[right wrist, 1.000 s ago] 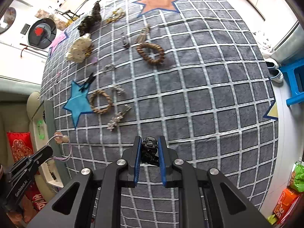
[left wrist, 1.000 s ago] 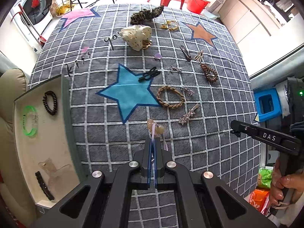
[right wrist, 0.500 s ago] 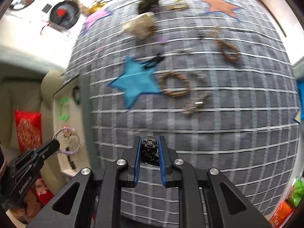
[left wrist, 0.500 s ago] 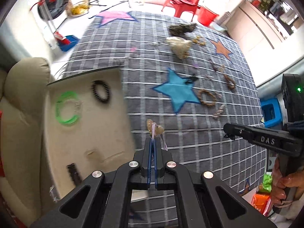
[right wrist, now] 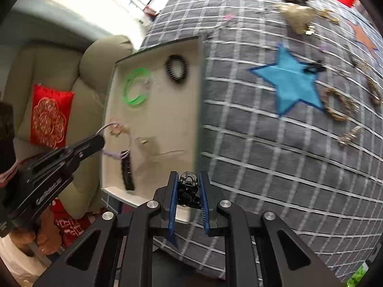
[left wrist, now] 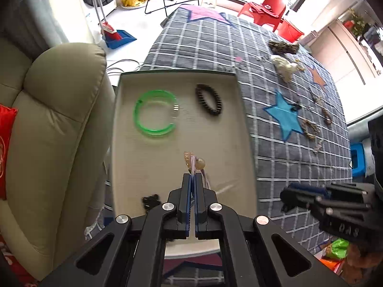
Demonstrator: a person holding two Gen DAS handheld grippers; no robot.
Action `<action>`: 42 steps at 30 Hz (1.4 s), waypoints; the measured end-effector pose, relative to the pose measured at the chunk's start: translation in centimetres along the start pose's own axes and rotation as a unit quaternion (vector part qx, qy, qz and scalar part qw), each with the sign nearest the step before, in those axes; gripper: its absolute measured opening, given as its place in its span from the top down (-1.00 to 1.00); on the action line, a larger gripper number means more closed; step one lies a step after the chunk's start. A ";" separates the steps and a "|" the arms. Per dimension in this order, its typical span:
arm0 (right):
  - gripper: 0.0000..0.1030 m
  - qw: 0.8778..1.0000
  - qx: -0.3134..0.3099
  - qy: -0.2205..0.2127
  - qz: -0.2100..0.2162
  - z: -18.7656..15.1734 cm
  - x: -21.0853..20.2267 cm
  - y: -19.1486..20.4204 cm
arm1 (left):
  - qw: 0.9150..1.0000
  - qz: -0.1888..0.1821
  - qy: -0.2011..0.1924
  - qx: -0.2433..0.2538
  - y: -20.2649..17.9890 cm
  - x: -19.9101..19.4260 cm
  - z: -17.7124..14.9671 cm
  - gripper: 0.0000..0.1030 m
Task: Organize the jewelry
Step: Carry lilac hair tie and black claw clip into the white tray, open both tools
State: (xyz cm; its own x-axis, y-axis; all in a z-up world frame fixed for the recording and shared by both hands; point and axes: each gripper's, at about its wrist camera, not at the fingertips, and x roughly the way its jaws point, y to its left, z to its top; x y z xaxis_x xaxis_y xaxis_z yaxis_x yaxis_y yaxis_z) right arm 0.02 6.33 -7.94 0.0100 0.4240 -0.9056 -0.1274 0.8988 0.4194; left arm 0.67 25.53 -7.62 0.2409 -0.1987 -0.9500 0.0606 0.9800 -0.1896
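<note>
My left gripper (left wrist: pixel 193 175) is shut on a pink cord bracelet with a bead (left wrist: pixel 194 163) and holds it over the cream tray (left wrist: pixel 244 129). The same bracelet (right wrist: pixel 117 131) hangs from the left gripper (right wrist: pixel 99 141) in the right wrist view. My right gripper (right wrist: pixel 189 179) is shut on a small black hair clip (right wrist: pixel 189 191) just above the tray's near edge (right wrist: pixel 124 195). In the tray lie a green bangle (left wrist: pixel 154 112), a black bead bracelet (left wrist: pixel 209 99) and a black clip (right wrist: pixel 126 171).
Several more pieces lie on the grey checked cloth: a braided ring (right wrist: pixel 335 107), a silver clip (right wrist: pixel 348 136), a black clip on the blue star (right wrist: pixel 313 67), a beige pouch (left wrist: pixel 284 68). A beige sofa (left wrist: pixel 55 129) with a red cushion (right wrist: pixel 51 117) is at the left.
Both grippers have swung left from over the cloth to over the tray, each still holding its piece.
</note>
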 end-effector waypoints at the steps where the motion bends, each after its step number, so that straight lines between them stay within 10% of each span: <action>1: 0.64 1.000 -0.003 0.004 0.000 0.0 0.4 0.5 | 1.000 0.001 0.000 -0.002 0.4 0.3 0.0 0.94; 31: 0.62 0.995 -0.005 0.091 -0.028 -0.2 10.9 3.2 | 0.995 0.076 0.064 -0.003 4.2 7.4 -1.4 0.93; 42: 0.00 0.997 0.002 0.080 0.017 0.6 8.8 3.1 | 0.994 0.089 0.057 0.005 3.7 6.8 -1.2 0.93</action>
State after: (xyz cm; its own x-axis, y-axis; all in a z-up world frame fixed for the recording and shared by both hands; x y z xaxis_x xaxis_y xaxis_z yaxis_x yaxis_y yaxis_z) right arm 0.30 12.89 -14.54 -0.1536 0.4319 -0.8887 -0.1217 0.8843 0.4508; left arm 1.40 27.83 -15.05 0.1364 -0.0191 -0.9905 0.0359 0.9993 -0.0143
